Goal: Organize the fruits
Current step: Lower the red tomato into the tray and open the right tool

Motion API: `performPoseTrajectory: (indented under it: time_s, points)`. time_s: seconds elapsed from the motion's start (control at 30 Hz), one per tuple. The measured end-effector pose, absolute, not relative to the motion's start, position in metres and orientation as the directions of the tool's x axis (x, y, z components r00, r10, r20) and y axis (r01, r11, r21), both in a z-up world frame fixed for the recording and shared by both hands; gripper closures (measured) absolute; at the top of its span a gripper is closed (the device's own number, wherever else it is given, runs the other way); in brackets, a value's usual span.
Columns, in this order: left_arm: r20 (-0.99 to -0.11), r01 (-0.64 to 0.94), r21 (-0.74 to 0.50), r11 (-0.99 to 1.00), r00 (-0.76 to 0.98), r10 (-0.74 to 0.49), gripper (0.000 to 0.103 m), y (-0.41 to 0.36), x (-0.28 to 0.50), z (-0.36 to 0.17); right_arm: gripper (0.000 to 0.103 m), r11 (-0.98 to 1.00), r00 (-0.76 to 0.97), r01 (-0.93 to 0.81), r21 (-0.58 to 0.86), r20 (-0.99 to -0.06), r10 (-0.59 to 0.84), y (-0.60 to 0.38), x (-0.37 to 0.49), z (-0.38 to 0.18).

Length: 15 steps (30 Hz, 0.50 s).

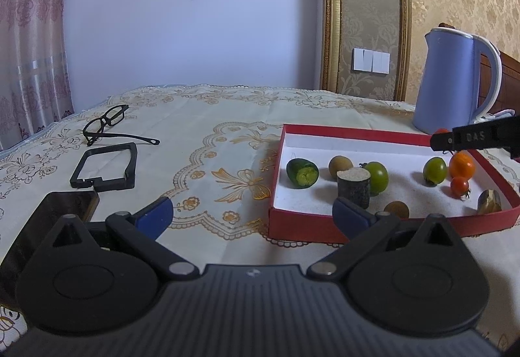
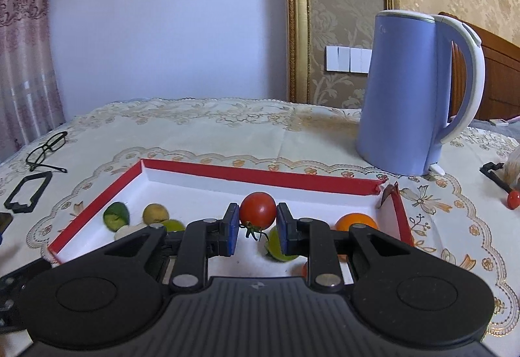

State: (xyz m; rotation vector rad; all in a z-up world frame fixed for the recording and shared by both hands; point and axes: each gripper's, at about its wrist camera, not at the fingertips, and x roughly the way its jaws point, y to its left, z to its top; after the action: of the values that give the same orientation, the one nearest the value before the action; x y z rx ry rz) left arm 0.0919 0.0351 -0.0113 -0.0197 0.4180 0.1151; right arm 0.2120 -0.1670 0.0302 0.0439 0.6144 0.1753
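A red box point(image 1: 305, 228) with a white inside lies on the tablecloth and holds several small fruits: a cut green piece point(image 1: 302, 174), green tomatoes point(image 1: 377, 176), an orange one point(image 1: 461, 164) and a small red one point(image 1: 459, 186). My right gripper point(image 2: 257, 220) is shut on a red cherry tomato point(image 2: 257, 210) and holds it above the box point(image 2: 260, 176). Its finger shows at the right edge of the left wrist view point(image 1: 468, 137). My left gripper point(image 1: 253, 215) is open and empty, in front of the box's near left corner.
A blue kettle point(image 2: 409, 93) stands behind the box on the right. Black glasses point(image 1: 107, 124), a black frame point(image 1: 105, 166) and a dark phone point(image 1: 48, 220) lie on the left. Another small red tomato point(image 2: 513, 199) lies on the cloth at the far right.
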Motion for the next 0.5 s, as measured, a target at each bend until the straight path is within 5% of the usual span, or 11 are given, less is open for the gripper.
performPoseTrajectory:
  time_s: [0.5]
  points:
    - [-0.406,-0.117,0.01,0.993,0.907,0.111,0.0,0.034,0.092,-0.012,0.072,0.987,0.774,-0.138,0.077,-0.613,0.156,-0.161,0.221,0.021]
